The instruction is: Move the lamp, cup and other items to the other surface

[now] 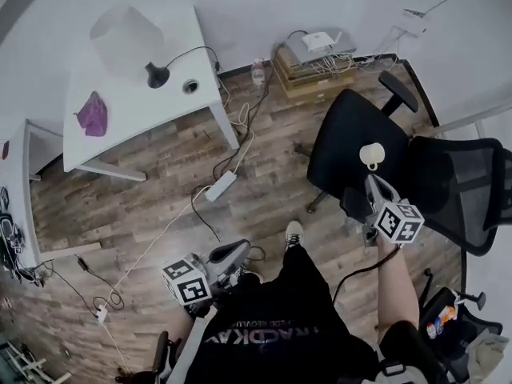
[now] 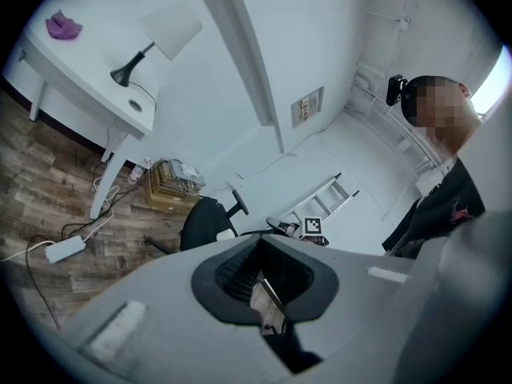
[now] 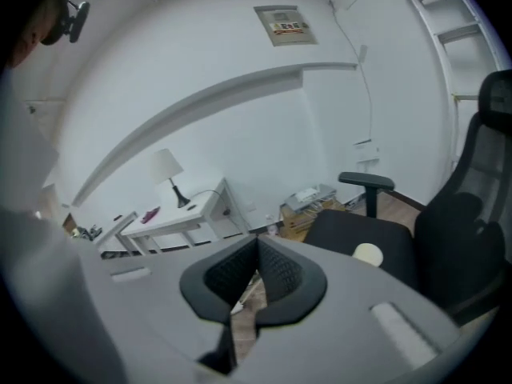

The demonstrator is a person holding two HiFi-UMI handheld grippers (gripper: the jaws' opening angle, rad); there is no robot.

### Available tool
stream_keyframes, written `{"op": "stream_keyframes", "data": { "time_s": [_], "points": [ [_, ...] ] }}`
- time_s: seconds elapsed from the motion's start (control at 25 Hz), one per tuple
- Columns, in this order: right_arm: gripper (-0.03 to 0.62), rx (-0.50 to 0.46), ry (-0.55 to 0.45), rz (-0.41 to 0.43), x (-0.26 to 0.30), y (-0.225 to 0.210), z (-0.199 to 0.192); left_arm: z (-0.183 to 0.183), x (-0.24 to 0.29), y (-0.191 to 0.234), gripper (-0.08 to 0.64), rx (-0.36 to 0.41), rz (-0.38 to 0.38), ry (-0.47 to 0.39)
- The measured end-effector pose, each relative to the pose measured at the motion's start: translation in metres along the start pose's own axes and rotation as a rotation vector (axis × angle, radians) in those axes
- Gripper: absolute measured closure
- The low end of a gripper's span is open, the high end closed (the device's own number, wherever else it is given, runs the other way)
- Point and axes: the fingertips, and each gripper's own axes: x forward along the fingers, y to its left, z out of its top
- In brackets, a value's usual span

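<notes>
Purple item [image 1: 93,114]: on bench [image 1: 144,110] — too small to ID.
Lamp [image 1: 157,75]: shade washed out vs. white bench, outline vague in head view.
Cup [image 3: 368,254]: lower rim hidden behind right gripper [image 3: 258,246] body.
Chair [image 1: 456,182]: backrest cut off at right edge.
2nd bench [image 1: 18,174]: cut off at left edge — clutter [image 1: 8,234] on it unreadable.
Wall sign [image 3: 282,24]: print too small.

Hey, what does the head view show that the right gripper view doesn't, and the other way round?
Only the head view: the left hand-held gripper with its marker cube, and the person's shoe on the wood floor. Only the right gripper view: a framed sign high on the wall and a ladder. Both: the lamp on the white desk, and the cup on the black chair seat.
</notes>
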Motion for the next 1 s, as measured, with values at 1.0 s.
{"op": "stream_keyframes", "data": {
  "time_s": [1.0],
  "points": [
    [0.588,-0.201,0.215,1.044,-0.059,0.502,-0.106,0.014,-0.215,0.001,0.557,0.1,0.225,-0.434]
  ]
}}
